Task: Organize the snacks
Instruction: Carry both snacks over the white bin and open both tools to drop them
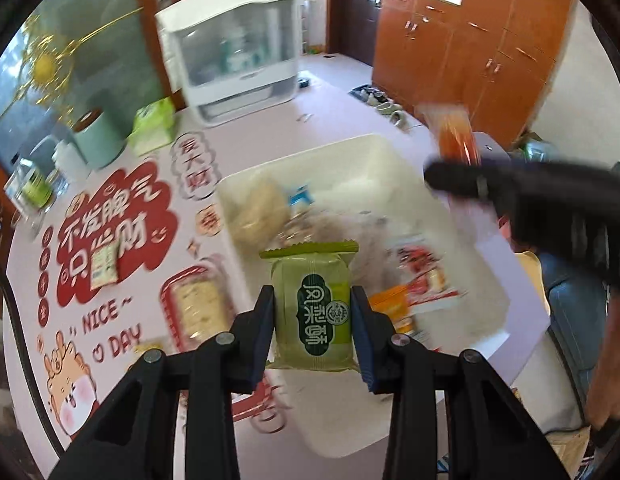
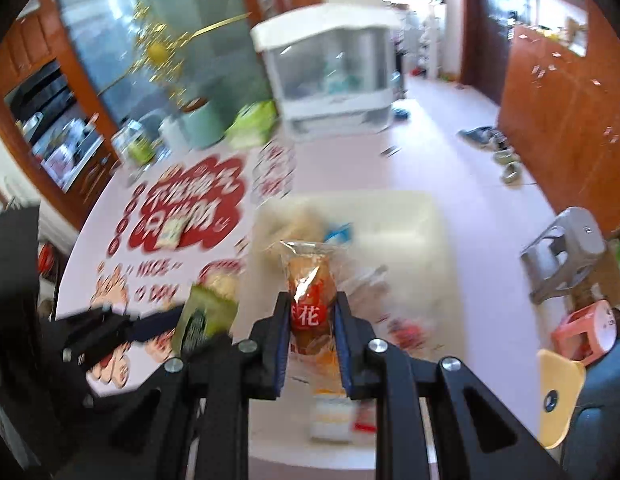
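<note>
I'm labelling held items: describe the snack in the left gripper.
Over the white bin on the round table, the left gripper pinches a green packet. Its dark-green label with white characters sets it apart from the orange-wrapped snack.

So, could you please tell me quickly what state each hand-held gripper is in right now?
Left hand-held gripper: closed on the green snack packet.
Right hand-held gripper: closed on the orange snack packet.
</note>
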Available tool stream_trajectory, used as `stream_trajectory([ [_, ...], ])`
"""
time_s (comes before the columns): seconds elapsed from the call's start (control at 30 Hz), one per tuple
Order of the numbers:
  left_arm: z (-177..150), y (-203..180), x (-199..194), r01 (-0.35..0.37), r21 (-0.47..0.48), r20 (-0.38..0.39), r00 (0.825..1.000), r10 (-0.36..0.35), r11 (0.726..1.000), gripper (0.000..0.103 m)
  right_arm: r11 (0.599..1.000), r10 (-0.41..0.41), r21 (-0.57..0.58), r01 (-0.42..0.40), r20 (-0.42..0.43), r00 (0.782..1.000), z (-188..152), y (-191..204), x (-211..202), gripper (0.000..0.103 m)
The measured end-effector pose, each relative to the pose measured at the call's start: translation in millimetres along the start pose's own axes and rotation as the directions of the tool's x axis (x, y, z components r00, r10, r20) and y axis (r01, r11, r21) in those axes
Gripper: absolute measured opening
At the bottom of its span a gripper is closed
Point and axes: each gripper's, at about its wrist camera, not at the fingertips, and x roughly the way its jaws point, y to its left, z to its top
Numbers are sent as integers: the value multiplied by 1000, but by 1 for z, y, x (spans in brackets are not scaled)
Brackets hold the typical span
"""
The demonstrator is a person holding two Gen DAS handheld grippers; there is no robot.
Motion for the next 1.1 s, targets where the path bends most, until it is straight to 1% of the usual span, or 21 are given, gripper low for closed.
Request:
stream_trajectory([
  [0.13, 8, -22, 4, -11, 26, -7, 1000, 11, 1000, 35, 999, -41, 14, 40, 53, 998, 23, -31, -11, 21],
  [0.23, 11, -28, 9, -27, 28, -22, 999, 27, 999, 35, 999, -40, 30, 38, 66, 997, 37, -47, -11, 21],
  [0.37, 12, -27, 15, -55, 24, -39, 998, 55, 998, 35, 999, -32, 33, 30, 53, 998, 49, -56, 1, 21],
  [0.5, 12, -21, 20, -71, 20, -56, 996, 72, 997, 37, 1000, -23, 16, 23, 16, 1000, 54, -52, 20, 21],
  [0.57, 12, -21, 19, -81, 24, -58, 995, 82, 996, 61, 1000, -21, 9, 21, -8, 1000, 56, -49, 31, 21],
  [0.6, 12, -20, 19, -90, 23, -56, 994, 91, 996, 85, 1000, -19, 6, 19, -16, 1000, 56, -48, 34, 23],
  [0.63, 12, -19, 17, -101, 18, -47, 994, 101, 995, 92, 1000, -16, 2, 16, -27, 1000, 56, -47, 38, 28],
  [0.67, 12, -16, 14, -106, 11, -34, 994, 106, 994, 93, 1000, -14, 1, 14, -36, 999, 55, -46, 41, 32],
  [0.7, 12, -14, 12, -105, 6, -28, 994, 105, 994, 93, 1000, -14, 1, 14, -38, 999, 55, -44, 43, 39],
  [0.73, 11, -11, 11, -108, 0, -27, 994, 108, 994, 93, 1000, -16, -2, 16, -35, 999, 54, -43, 43, 41],
  [0.83, 9, -4, 12, -114, -21, -41, 993, 113, 993, 93, 1000, -14, -16, 13, -33, 999, 52, -37, 43, 44],
  [0.93, 6, 2, 11, -114, -36, -47, 993, 112, 993, 93, 1000, 1, -20, -2, -44, 999, 49, -32, 45, 44],
  [1.1, -1, 4, 8, -132, -31, -52, 990, 130, 991, 93, 999, 7, -31, -9, -61, 998, 41, -25, 46, 45],
])
